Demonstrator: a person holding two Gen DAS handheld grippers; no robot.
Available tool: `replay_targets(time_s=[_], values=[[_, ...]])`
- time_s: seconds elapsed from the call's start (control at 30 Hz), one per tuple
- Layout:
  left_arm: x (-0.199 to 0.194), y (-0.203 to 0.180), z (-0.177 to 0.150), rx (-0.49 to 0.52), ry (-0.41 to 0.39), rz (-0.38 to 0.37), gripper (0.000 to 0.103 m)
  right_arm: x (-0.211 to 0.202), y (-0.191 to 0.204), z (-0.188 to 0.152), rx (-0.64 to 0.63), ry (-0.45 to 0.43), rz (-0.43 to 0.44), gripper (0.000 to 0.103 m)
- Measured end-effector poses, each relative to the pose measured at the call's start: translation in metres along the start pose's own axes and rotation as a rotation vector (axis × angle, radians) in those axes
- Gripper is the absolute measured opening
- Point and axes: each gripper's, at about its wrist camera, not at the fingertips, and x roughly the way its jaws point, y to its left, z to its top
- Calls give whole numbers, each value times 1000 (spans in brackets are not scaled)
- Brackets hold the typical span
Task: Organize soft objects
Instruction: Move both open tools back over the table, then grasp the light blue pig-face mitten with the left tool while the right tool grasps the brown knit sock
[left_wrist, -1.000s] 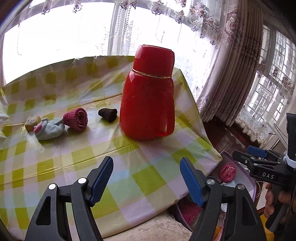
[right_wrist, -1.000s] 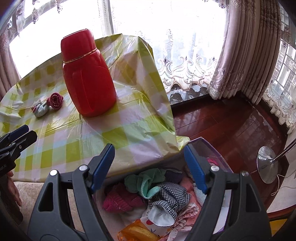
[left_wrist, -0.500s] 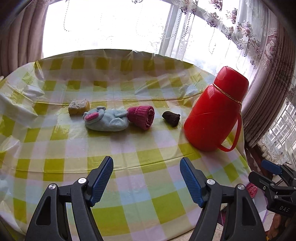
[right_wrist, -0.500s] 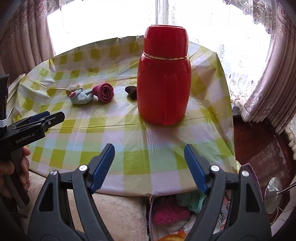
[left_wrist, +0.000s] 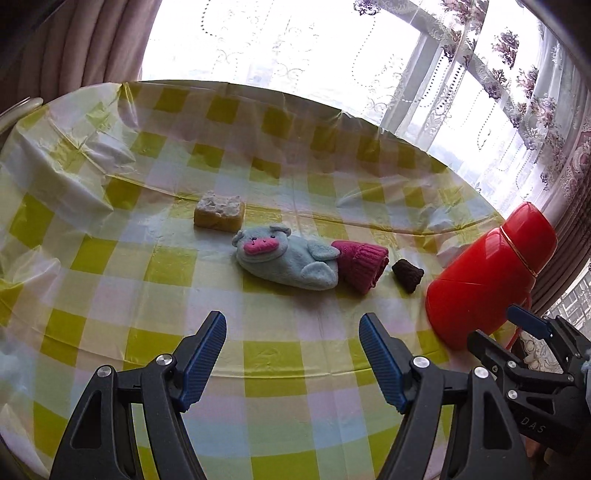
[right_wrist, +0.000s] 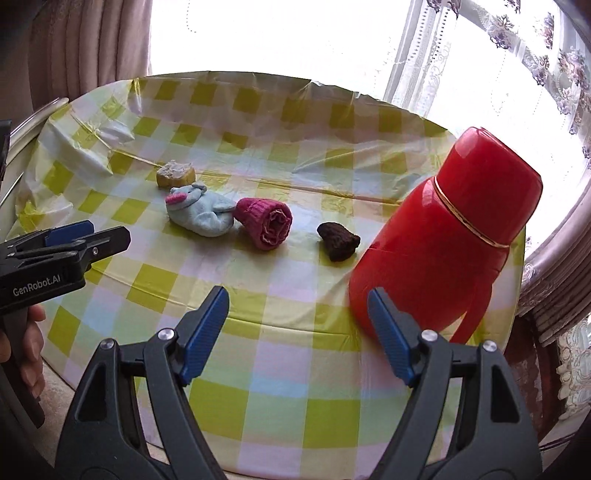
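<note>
Several soft things lie in a row on the checked tablecloth (left_wrist: 147, 273): a yellow sponge (left_wrist: 219, 212), a light-blue plush animal sock with a pink snout (left_wrist: 286, 262), a rolled pink knit sock (left_wrist: 360, 266) touching it, and a small dark-brown knit piece (left_wrist: 407, 273). They also show in the right wrist view: sponge (right_wrist: 174, 174), blue sock (right_wrist: 201, 214), pink roll (right_wrist: 266, 223), brown piece (right_wrist: 338, 242). My left gripper (left_wrist: 291, 358) is open and empty, short of the blue sock. My right gripper (right_wrist: 297, 330) is open and empty, short of the brown piece.
A tall red thermos (right_wrist: 443, 236) stands at the table's right, close beyond my right gripper's right finger; it also shows in the left wrist view (left_wrist: 487, 273). Lace curtains and a bright window (left_wrist: 295, 48) lie behind the round table. The tablecloth is wrinkled at the far left.
Both grippers have swung left from the floor bin beside the table and moved in over the table toward the row of soft things. Both stayed open and empty.
</note>
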Motion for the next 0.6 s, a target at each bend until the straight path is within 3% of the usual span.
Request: replay_targets(time_s=[0.3, 0.6], values=[[42, 23, 21, -58, 42, 11, 75, 78, 14, 30, -203, 88, -167, 80], [93, 40, 40, -153, 82, -4, 76, 131, 11, 37, -246, 139, -244, 76]])
